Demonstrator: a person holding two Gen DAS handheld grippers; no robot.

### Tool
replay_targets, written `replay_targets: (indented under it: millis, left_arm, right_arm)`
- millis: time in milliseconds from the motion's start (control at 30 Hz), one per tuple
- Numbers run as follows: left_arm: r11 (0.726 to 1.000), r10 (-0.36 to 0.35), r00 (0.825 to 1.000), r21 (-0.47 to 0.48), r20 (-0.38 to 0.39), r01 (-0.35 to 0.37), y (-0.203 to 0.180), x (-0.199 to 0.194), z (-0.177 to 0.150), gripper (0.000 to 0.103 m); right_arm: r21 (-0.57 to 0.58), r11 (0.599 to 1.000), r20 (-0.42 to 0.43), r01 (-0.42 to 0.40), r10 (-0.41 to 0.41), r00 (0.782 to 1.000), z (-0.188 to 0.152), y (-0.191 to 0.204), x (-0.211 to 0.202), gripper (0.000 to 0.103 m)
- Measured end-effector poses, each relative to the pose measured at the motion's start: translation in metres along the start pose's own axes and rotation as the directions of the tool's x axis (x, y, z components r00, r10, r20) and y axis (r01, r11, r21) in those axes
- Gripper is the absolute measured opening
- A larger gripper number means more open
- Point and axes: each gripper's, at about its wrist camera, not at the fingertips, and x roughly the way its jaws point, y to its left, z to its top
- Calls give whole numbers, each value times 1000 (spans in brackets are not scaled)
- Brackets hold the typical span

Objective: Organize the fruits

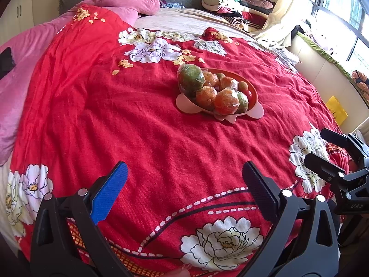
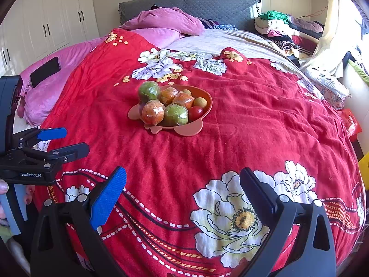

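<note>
Fruits point(image 2: 169, 106) lie piled in an orange bowl point(image 2: 206, 97) on the bed's red flowered blanket point(image 2: 253, 127), well beyond both tools. Nearest, the left gripper point(image 1: 185, 185) and the right gripper point(image 2: 183, 185) hang over the blanket's near edge, jaws spread wide, holding nothing. Wrapped orange and green fruits fill the bowl, with a red tomato point(image 2: 195, 112) at its right side. Farther back lie pink pillows point(image 2: 166, 22), a black phone point(image 2: 45, 71) and folded clothes point(image 2: 276, 26).
</note>
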Motion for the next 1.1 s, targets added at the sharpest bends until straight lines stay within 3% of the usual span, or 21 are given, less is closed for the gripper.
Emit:
replay_targets:
  millis: [1100]
  left_arm:
    - [1000,30,1000,-1,-9,-30,1,1,-1,93]
  right_arm:
    - [12,1000,-1,8,-8,1000,-4,-5,1,98]
